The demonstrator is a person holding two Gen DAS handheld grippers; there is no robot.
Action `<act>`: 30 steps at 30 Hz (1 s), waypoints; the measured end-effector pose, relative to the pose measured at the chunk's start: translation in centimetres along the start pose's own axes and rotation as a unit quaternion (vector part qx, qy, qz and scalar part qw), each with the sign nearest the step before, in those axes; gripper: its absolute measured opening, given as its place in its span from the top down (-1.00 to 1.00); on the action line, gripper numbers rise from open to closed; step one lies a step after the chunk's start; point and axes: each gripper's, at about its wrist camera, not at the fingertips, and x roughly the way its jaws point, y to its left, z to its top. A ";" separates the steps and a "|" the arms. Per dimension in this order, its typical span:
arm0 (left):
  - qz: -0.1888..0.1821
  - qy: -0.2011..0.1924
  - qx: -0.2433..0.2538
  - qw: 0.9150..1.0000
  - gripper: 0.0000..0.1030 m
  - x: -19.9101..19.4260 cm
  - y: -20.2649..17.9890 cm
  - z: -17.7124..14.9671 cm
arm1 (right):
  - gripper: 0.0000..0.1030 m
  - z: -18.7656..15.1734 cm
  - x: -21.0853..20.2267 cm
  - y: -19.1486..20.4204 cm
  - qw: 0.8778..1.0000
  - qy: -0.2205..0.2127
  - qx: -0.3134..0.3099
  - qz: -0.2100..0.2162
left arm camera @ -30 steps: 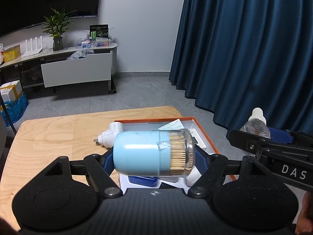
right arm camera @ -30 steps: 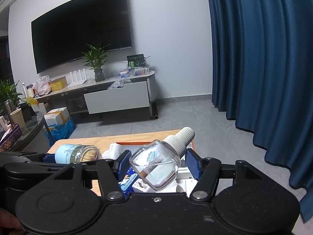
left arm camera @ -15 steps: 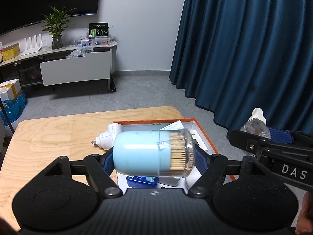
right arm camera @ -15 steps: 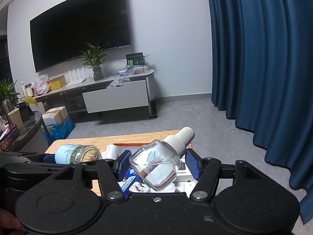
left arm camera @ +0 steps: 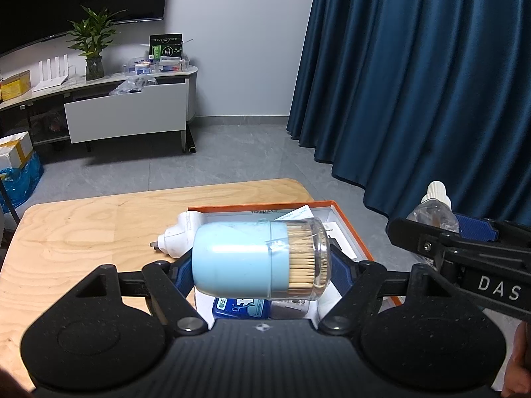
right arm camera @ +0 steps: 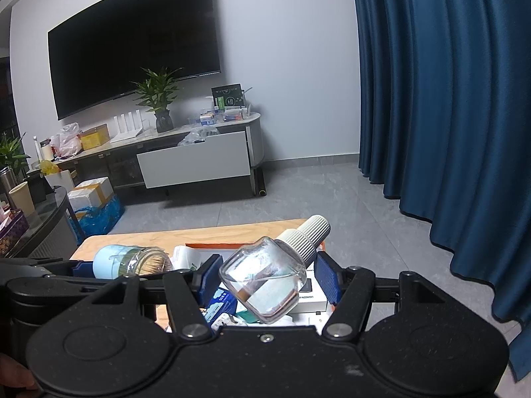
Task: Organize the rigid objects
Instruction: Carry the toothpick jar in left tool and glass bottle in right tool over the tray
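My left gripper point(left arm camera: 260, 270) is shut on a toothpick jar point(left arm camera: 259, 258), pale blue with a clear lid end, held on its side above the orange-rimmed box point(left arm camera: 348, 222). My right gripper point(right arm camera: 265, 280) is shut on a clear glass bottle point(right arm camera: 265, 280) with a ribbed white cap point(right arm camera: 308, 235), tilted cap-up to the right. In the left wrist view the bottle point(left arm camera: 433, 210) shows at the right edge. The right wrist view shows the jar point(right arm camera: 129, 260) at the left. A white plug point(left arm camera: 179, 235) lies at the box's left rim.
The box holds a blue packet point(left arm camera: 240, 306), white cartons point(right arm camera: 312, 295) and papers. It sits at the right end of a wooden table point(left arm camera: 83, 232). Blue curtains point(left arm camera: 415, 83) hang to the right. A TV cabinet point(right arm camera: 192, 159) stands across the grey floor.
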 end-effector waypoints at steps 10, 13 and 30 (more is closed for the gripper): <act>0.000 0.005 -0.003 1.000 -0.53 0.9 0.2 0.4 | -0.42 0.1 0.9 0.1 1.000 0.006 0.000 0.002; 0.000 0.007 -0.003 1.000 -0.53 1.2 0.2 0.5 | -0.42 0.1 1.2 0.1 1.000 0.008 -0.001 0.001; 0.003 0.015 -0.006 1.000 -0.53 2.5 0.8 0.9 | -0.43 -0.1 1.8 0.3 1.000 0.012 0.000 0.003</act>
